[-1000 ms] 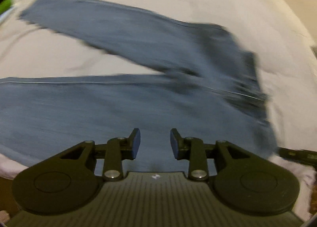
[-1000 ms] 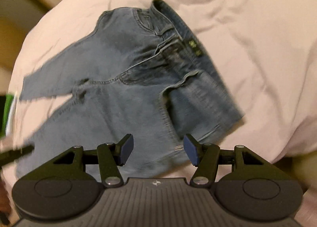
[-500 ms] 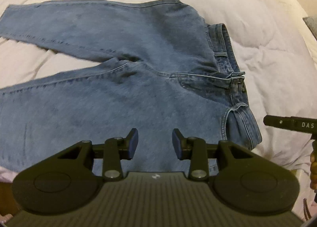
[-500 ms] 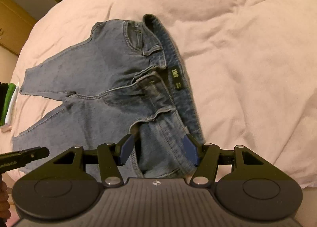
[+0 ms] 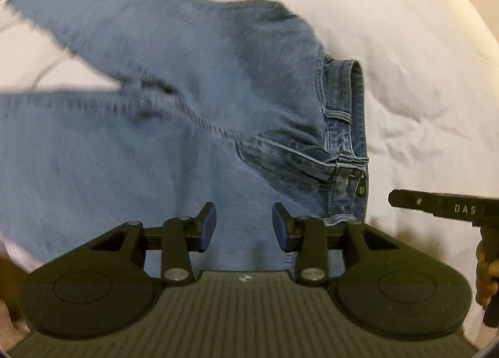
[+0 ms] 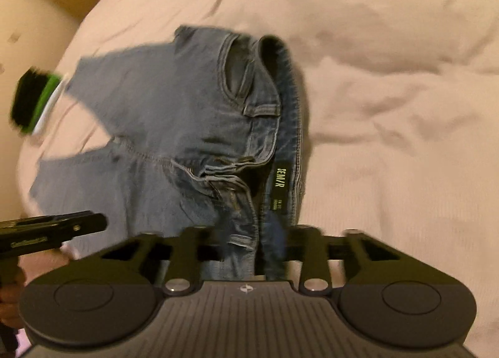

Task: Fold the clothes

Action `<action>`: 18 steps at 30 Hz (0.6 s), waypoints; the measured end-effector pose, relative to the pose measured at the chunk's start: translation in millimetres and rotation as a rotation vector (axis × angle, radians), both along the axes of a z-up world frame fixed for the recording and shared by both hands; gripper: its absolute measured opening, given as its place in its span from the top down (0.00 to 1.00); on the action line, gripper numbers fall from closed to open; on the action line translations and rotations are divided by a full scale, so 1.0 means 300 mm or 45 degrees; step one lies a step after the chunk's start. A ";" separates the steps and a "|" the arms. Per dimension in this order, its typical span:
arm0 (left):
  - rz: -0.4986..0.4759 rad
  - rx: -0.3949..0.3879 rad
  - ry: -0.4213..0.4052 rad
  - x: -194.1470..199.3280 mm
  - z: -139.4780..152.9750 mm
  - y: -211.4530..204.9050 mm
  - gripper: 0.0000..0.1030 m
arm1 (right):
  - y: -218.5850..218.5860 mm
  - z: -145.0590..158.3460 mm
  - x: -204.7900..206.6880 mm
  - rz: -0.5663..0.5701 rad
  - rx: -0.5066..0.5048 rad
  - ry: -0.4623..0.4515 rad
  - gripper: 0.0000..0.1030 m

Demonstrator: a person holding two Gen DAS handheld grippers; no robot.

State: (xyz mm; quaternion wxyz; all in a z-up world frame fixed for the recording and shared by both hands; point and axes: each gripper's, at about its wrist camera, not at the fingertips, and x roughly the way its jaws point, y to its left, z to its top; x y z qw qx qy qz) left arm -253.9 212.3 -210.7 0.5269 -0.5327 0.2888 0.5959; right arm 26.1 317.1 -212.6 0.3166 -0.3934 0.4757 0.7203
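Note:
Blue jeans (image 5: 187, 139) lie spread on a pale bed cover (image 5: 405, 46), legs running left and waistband (image 5: 346, 127) to the right. My left gripper (image 5: 244, 227) hovers open over the near hip, with nothing between its pads. In the right wrist view the jeans (image 6: 174, 127) show their open fly and a black label (image 6: 280, 183) inside the waistband. My right gripper (image 6: 249, 242) is closing on the near end of the waistband, and denim fills the gap between its jaws. Its fingers are blurred.
The bed cover (image 6: 389, 108) is wrinkled and stretches far to the right. A black and green folded thing (image 6: 37, 99) lies beyond the leg ends. The right gripper's body (image 5: 436, 205) and a hand (image 5: 486, 277) show at the left view's right edge.
Both grippers have moved in toward the waist end of the jeans. The right jaws have narrowed from wide open to gripping the waistband. The left jaws look the same.

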 end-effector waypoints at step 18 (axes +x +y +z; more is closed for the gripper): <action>0.483 -0.066 0.063 0.080 -0.150 -0.136 0.64 | 0.008 -0.103 -0.139 0.716 0.233 0.249 0.95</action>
